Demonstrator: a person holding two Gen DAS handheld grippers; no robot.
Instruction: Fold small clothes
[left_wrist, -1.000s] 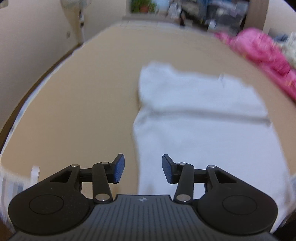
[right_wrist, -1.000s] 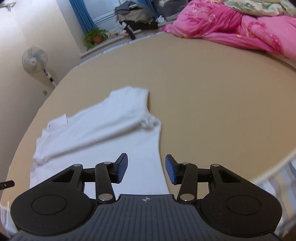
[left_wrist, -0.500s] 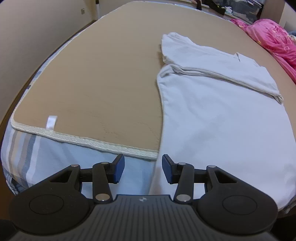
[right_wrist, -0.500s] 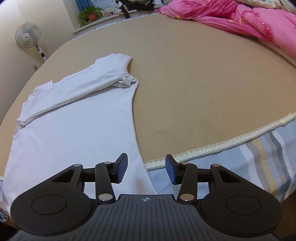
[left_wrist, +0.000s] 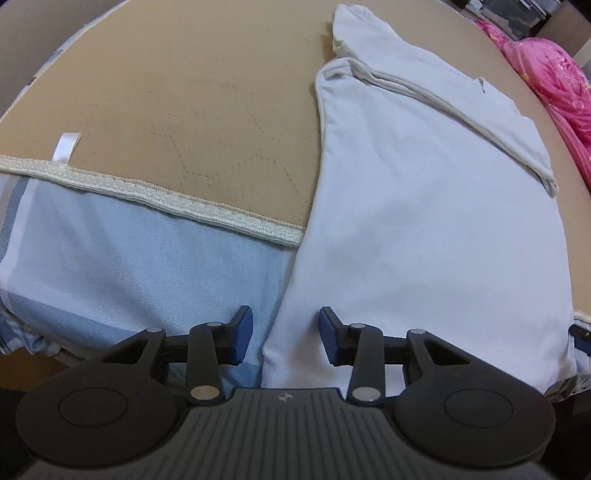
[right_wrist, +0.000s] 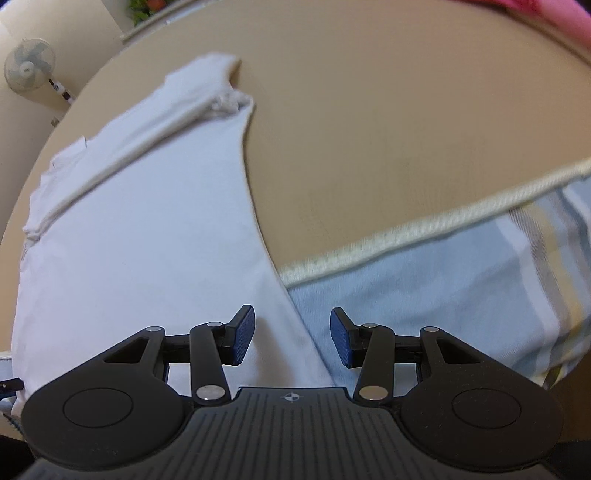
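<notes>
white T-shirt (left_wrist: 424, 221) hem hangs off tan mat (left_wrist: 184, 92) | left gripper (left_wrist: 286, 334), right gripper (right_wrist: 291, 334) — both wide open, empty | pinch both hem corners evenly — lift together

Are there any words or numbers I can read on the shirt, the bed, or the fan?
No readable text anywhere.
Shirt: plain white; the small neck tag is too small to read.
Ribbon tag on the mat: blank white.
Fan: a dark mark at its hub, too blurred to read.
Both grippers carry only a small cross-in-circle emblem, no letters.
</notes>
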